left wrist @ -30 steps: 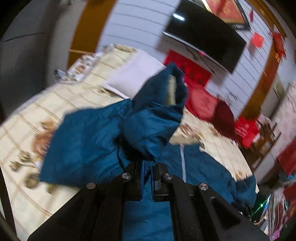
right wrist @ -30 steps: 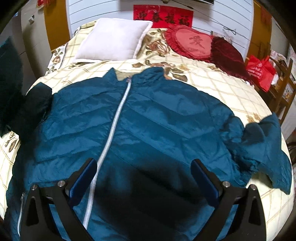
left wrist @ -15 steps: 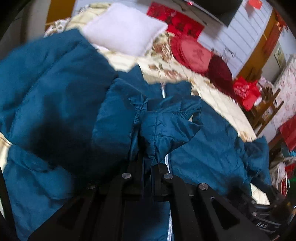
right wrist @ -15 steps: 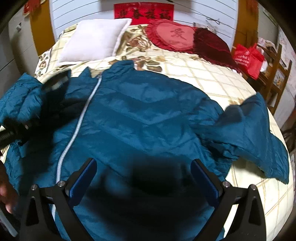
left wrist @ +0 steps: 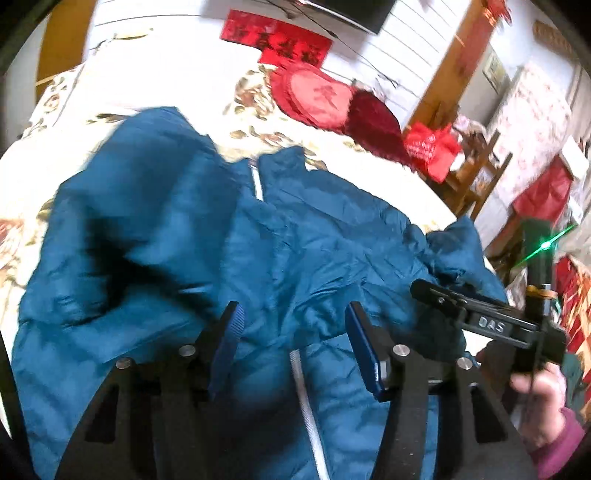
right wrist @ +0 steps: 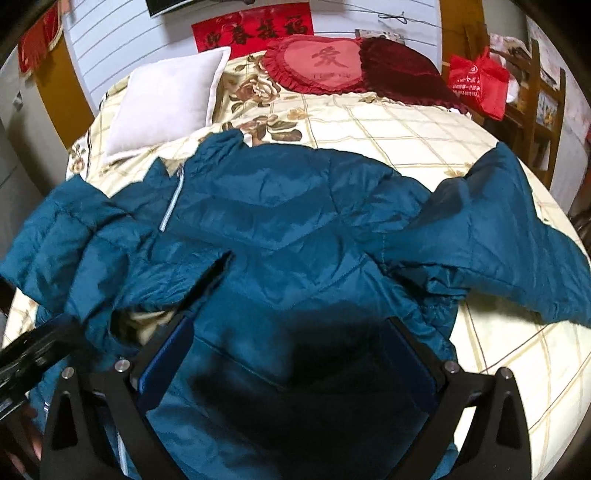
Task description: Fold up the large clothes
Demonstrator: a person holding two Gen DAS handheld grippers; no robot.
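A teal quilted jacket (right wrist: 288, 229) with a white zipper lies front up on the bed, also in the left wrist view (left wrist: 317, 251). Its left sleeve (right wrist: 70, 236) lies folded in over the chest; the right sleeve (right wrist: 495, 236) is spread out to the right. My left gripper (left wrist: 293, 339) is open and empty, just above the folded sleeve near the zipper. My right gripper (right wrist: 291, 332) is open and empty, low over the jacket's lower front. It also shows from the side in the left wrist view (left wrist: 480, 321).
The bed (right wrist: 406, 133) has a cream floral quilt. A white pillow (right wrist: 166, 107) and red cushions (right wrist: 332, 62) lie at its head. A red bag (right wrist: 476, 85) sits on a wooden chair at the right. A dark TV (left wrist: 351, 11) hangs on the wall.
My left gripper carried the left sleeve in over the chest, then opened and let it go. My right gripper stayed open and shifted to the right over the jacket.
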